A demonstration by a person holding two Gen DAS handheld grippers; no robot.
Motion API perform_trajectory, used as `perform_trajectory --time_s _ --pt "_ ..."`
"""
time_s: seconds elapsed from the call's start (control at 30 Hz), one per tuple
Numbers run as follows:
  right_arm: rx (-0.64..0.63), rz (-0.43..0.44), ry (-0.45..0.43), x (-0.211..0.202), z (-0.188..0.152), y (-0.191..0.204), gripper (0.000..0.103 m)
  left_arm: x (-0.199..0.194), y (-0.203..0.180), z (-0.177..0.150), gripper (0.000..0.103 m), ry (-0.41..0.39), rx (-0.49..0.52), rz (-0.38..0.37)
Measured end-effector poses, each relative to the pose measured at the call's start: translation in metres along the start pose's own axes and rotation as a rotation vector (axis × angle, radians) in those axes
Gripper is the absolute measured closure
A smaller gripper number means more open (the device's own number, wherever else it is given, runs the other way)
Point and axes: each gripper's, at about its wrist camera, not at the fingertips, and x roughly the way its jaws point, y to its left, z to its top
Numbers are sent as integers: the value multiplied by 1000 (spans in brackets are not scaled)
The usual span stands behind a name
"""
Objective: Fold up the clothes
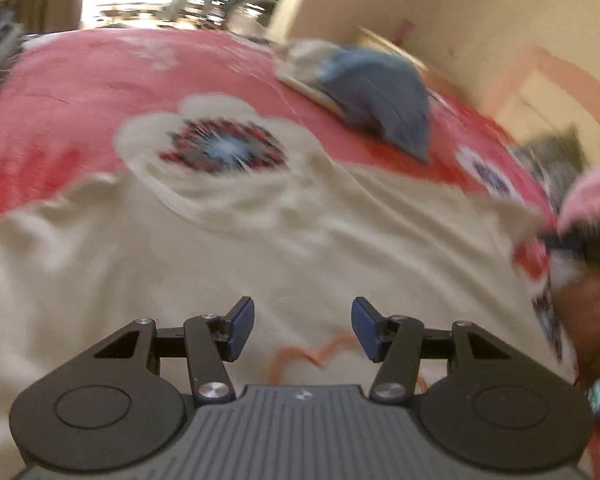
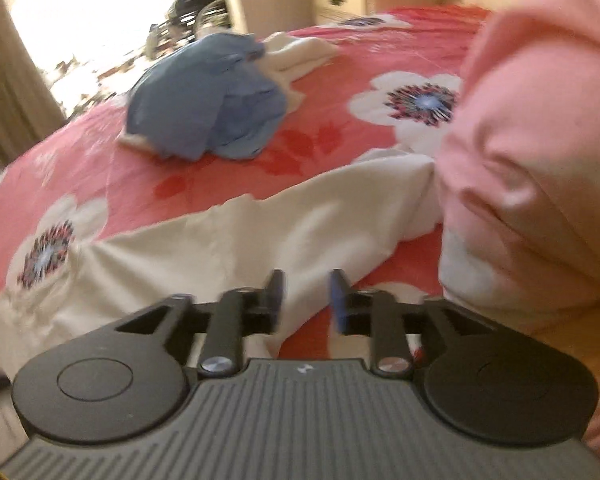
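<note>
Both grippers hung over a cream garment spread on a red floral bedspread. Between the left gripper (image 1: 303,328) fingers lay only a wide gap, the jaws standing apart with nothing in them; the cream garment (image 1: 260,248) stretched flat directly beneath and ahead of them, bearing a thin orange mark just below the gap. The right gripper (image 2: 306,302) held its jaws narrowly parted and empty above the garment's edge (image 2: 236,240). To the right of its jaws bulged a pink sleeve (image 2: 540,152). Farther ahead of both jaws, on the bedspread (image 2: 340,64), sat a crumpled blue garment (image 2: 208,104) touching a white cloth (image 2: 300,56).
</note>
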Motion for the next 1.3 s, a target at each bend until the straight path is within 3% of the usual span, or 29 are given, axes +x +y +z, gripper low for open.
perform_trajectory --time_s 0.1,0.2,0.27,0.4,0.43,0.5,0.53,0.6,0.7,0.77,0.87,1.0,1.07,1.1,1.17,1.23,1.3 --pt "104 4 23 19 2 -4 61 -1 -7 -17 48 -3 19 22" --pt "192 -40 29 46 7 0 54 -6 -3 -24 48 -6 -9 18" --pt "280 -111 19 64 12 -4 42 -8 0 -26 48 -7 -12 20" --pt "532 -165 7 100 15 -28 41 -9 -1 -29 48 -14 28 32" --pt "536 -175 -34 103 16 -30 42 -8 -1 -30 48 -14 36 35" --pt "496 -188 -99 104 18 -28 56 -6 -2 -30 48 -16 49 38" --pt "485 -186 -113 105 18 -28 77 -5 -2 -30 48 -17 55 39" --pt "464 -183 -141 105 18 -28 91 -4 -2 -29 48 -17 62 39" --pt "399 -137 -213 92 17 -18 96 -3 0 -26 48 -10 49 32" --pt "254 -71 -288 69 21 3 96 -4 3 -22 48 -3 11 16" --pt "-139 20 -368 28 6 59 95 -7 10 -20 48 3 -48 -5" --pt "-674 191 -237 10 -46 118 91 -6 12 -19 48 -3 -66 -1" --pt "-1007 229 -151 8 -88 143 72 -5 10 -19 48 -3 -61 11" --pt "-1159 207 -143 6 -111 150 66 -5 8 -18 48 -3 -62 16" --pt "-1444 135 -197 -5 -154 156 43 -6 5 -18 48 -5 -65 17" --pt "-1598 99 -250 -21 -180 152 38 -6 2 -19 48 -6 -69 16" --pt "-1532 151 -245 -44 -176 147 35 -6 0 -20 48 -8 -66 17"
